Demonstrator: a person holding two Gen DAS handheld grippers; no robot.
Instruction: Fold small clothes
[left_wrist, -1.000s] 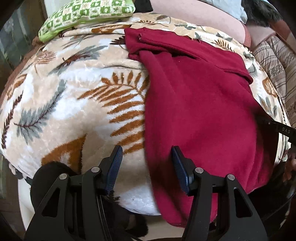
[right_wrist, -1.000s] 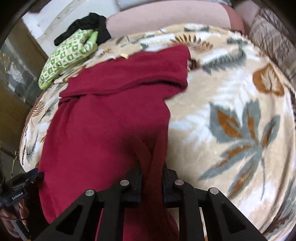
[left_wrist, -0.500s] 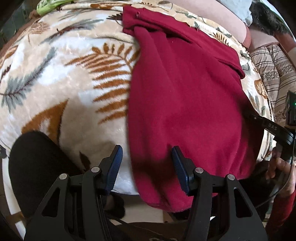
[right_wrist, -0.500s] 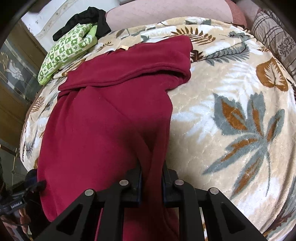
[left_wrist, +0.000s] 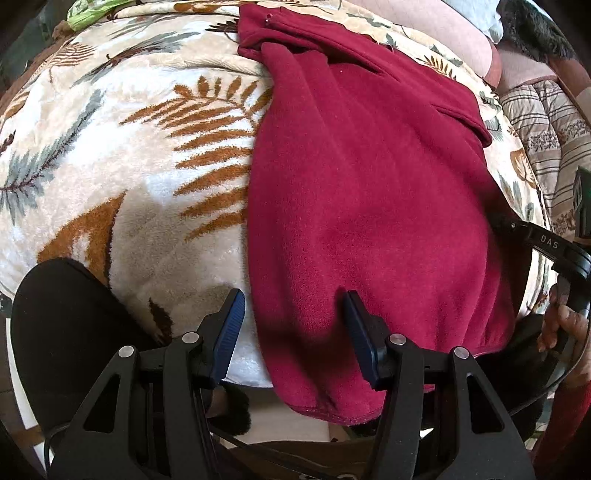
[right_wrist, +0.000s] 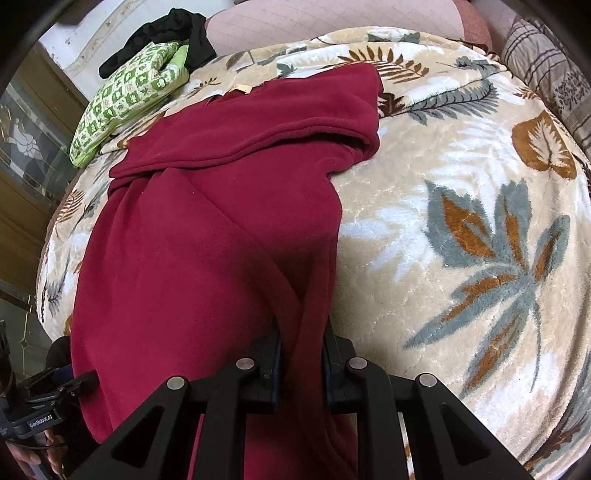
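Soft daylight, sharp centre, fisheye bending edges (dark vignetted corners)

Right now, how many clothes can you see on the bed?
3, though more may be hidden: the red garment pinched by the right gripper, the green checked piece at the far corner, and black clothing behind it.

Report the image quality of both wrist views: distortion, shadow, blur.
Left wrist view: heavy fisheye bulge bends the leaf-print blanket; the left gripper shadows the sharp red garment. Right wrist view: same bulge, dark vignette at corners; shade around the right gripper, shut on the garment; no motion blur.
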